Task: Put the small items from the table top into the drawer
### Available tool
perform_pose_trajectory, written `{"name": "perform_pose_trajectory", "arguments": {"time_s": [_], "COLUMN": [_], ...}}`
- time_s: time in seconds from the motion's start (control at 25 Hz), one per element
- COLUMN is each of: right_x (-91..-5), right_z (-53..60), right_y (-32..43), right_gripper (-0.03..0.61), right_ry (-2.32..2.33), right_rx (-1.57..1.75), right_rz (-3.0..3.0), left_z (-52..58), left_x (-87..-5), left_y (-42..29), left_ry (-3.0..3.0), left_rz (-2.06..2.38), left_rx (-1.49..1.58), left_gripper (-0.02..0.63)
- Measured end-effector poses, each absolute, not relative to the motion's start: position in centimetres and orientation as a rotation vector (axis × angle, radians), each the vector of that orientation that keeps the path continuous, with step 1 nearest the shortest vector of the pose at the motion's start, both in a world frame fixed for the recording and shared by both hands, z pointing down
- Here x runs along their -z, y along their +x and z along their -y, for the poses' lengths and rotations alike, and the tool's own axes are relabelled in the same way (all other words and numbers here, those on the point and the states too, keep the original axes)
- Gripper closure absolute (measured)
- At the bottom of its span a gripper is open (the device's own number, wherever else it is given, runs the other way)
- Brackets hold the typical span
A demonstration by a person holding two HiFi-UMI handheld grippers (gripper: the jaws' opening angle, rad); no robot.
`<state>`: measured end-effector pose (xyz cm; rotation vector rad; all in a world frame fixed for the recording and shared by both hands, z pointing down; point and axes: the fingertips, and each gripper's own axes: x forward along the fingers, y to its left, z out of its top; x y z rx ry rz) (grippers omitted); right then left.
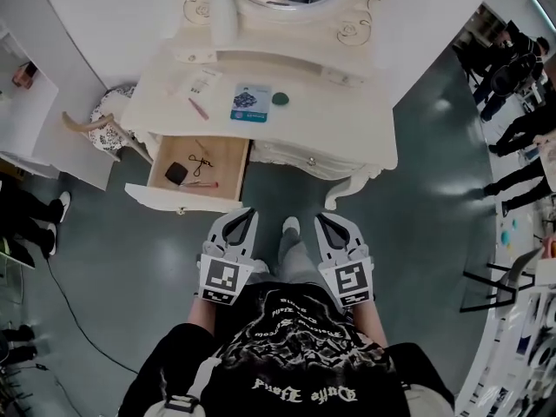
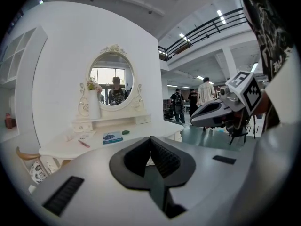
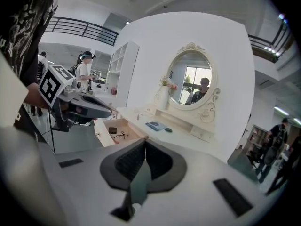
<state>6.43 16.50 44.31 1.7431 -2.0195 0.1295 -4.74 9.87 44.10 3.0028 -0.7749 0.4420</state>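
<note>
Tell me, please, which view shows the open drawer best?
The head view: it looks straight down into the drawer, its inside in full sight. The right gripper view shows it small and at a slant; the left gripper view does not show it.

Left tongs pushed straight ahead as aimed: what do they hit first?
Likely the dressing table's front edge, just right of the open drawer; left tongs line up with it. Depth unclear.

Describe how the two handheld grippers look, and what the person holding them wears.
Both the left gripper and the right gripper have pale grey, tapered shells with dark inner faces and black ribbed pads. Each carries a white cube printed with black square markers. No cables show. The person wears a black top with white lettering.
</note>
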Motion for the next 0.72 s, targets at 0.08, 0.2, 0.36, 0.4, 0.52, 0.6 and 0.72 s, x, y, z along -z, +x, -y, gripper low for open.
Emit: {"name": "perform_pose_trajectory", "arguments": {"time_s": [0.08, 0.2, 0.36, 0.4, 0.52, 0.6, 0.72], "right_x": [-44.4, -44.4, -44.3, -44.4, -45.0, -45.3, -45.5], "right_z": [-15.8, -14.5, -13.1, -12.8, -11.8, -11.0, -9.5], "right_y": [6.3, 6.2, 6.2, 6.3, 6.8, 7.4, 8.3], "right_gripper": [0.568, 0.568, 0.568, 0.568, 0.566, 0.567, 0.566], "right_ry": [1.726, 1.703, 1.686, 1.68, 1.665, 1.658, 1.648], "right_rx": [-0.126, -0.12, -0.112, -0.114, -0.135, -0.148, -0.163], "right_rz": [2.035, 2.061, 2.09, 2.095, 2.107, 2.114, 2.127], "left_z": [-9.3, -8.4, -7.4, -7.0, -6.2, -5.7, -4.7], "left_x": [-44.1, -44.2, -44.1, -44.1, -44.4, -44.5, -44.7], "left_y": [-5.3, -5.9, -6.4, -6.4, -6.1, -5.6, -4.7], "left_ry": [2.99, 2.969, 2.948, 2.943, 2.93, 2.924, 2.911], "left_rz": [0.813, 0.864, 0.914, 0.926, 0.946, 0.949, 0.953], "left_rx": [-0.443, -0.454, -0.463, -0.465, -0.48, -0.491, -0.501], "left_gripper": [0.598, 0.598, 0.598, 0.598, 0.598, 0.598, 0.598]}}
